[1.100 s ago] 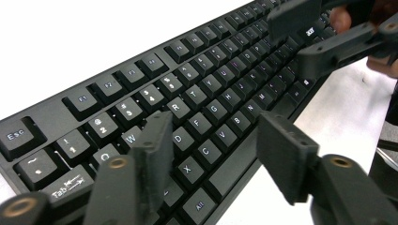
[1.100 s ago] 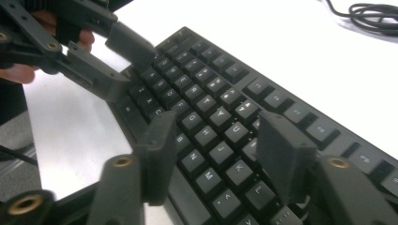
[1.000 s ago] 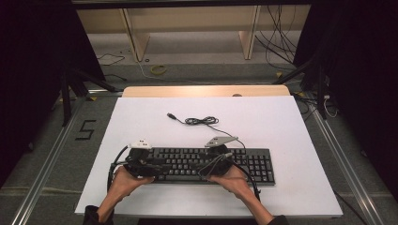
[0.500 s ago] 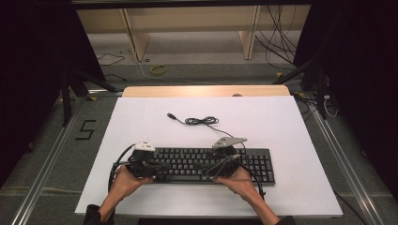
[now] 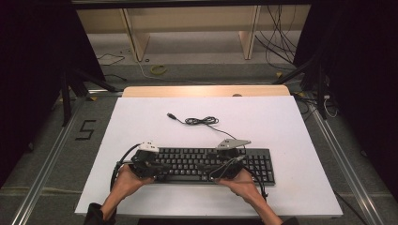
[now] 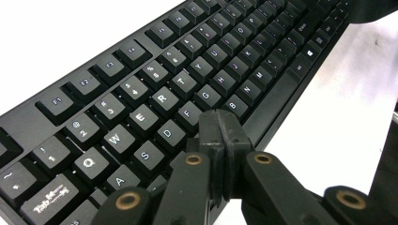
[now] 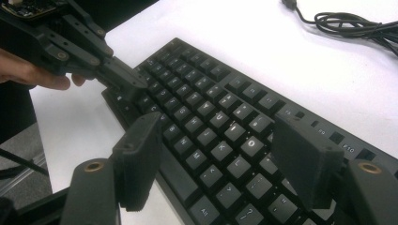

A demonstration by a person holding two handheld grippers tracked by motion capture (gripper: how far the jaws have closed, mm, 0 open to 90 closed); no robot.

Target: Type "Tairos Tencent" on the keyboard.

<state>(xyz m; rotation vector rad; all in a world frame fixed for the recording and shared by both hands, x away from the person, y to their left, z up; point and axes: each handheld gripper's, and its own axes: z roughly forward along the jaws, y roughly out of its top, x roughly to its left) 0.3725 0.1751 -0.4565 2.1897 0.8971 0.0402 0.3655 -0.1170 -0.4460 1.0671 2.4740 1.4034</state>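
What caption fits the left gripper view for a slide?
Shut left claw poised over the keyboard near the F, G and V keys.

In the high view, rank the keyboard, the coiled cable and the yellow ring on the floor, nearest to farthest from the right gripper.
1. Keyboard, directly under the right gripper.
2. Coiled cable, farther up the table.
3. Yellow ring, on the floor beyond the table.

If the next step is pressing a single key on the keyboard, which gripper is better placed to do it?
Probably the left gripper. Its fingers are shut into one narrow tip low over the keyboard, near the F and G keys. The right gripper is open, its fingers spread across several keys, so it would need closing first.
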